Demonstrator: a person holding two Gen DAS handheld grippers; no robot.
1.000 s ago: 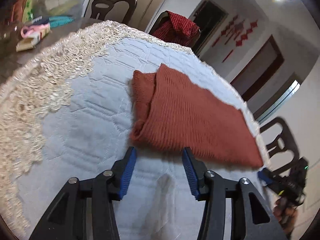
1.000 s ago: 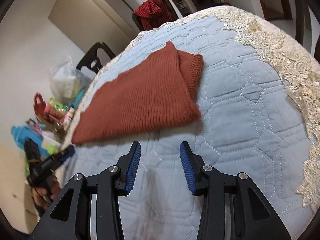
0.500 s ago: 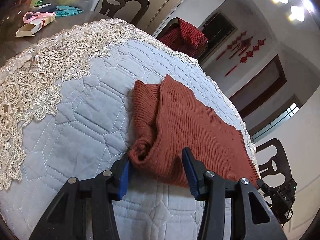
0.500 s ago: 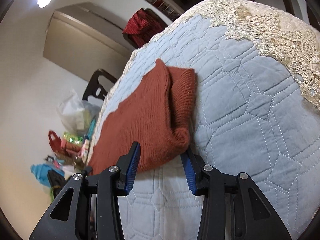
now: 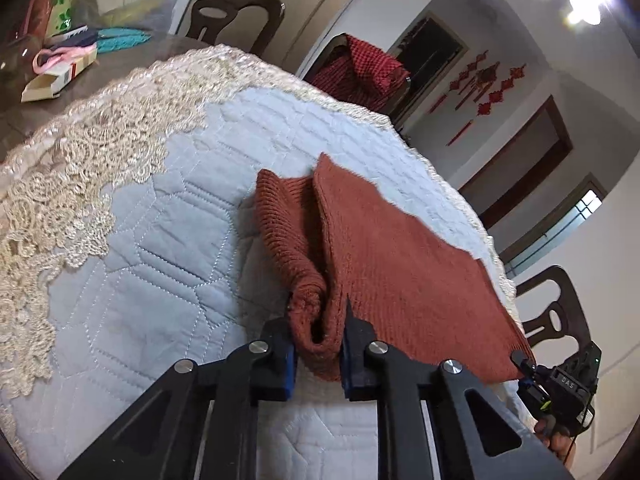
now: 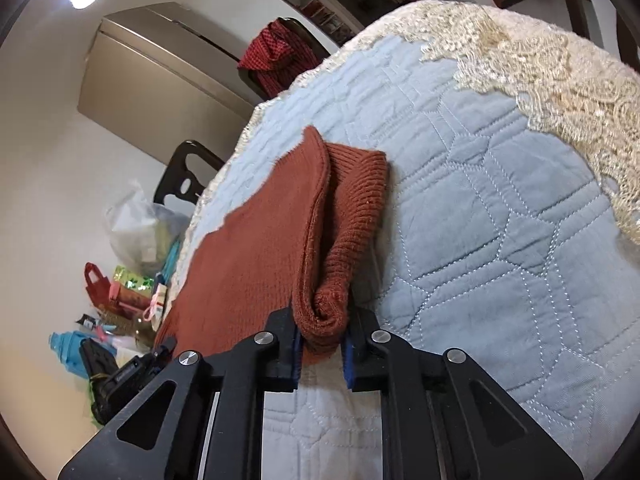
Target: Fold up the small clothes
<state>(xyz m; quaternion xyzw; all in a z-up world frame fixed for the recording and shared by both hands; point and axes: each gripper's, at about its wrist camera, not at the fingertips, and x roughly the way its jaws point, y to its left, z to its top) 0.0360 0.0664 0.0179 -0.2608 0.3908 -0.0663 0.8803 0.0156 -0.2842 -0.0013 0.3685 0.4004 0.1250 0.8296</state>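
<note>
A rust-red knitted garment (image 5: 400,272) lies folded on a pale blue quilted cloth (image 5: 160,280). My left gripper (image 5: 318,344) is closing and its blue pads pinch the garment's near left corner, where the ribbed edge bunches between them. In the right wrist view the same garment (image 6: 248,256) runs away to the left, and my right gripper (image 6: 322,340) is closing with its pads squeezing the rolled ribbed corner at the near right. Each gripper shows at the edge of the other's view: the right gripper (image 5: 560,384) and the left gripper (image 6: 120,376).
Cream lace trim (image 5: 80,184) borders the quilted cloth (image 6: 500,240). Dark chairs (image 5: 232,12) stand around the table; one holds a red checked cloth (image 5: 360,72). Boxes, bags and small items (image 5: 60,68) clutter the far table end (image 6: 128,280).
Both grippers moved forward onto the garment's near corners and closed on them, bunching the knit between the pads. The corners have lifted slightly off the cloth.
</note>
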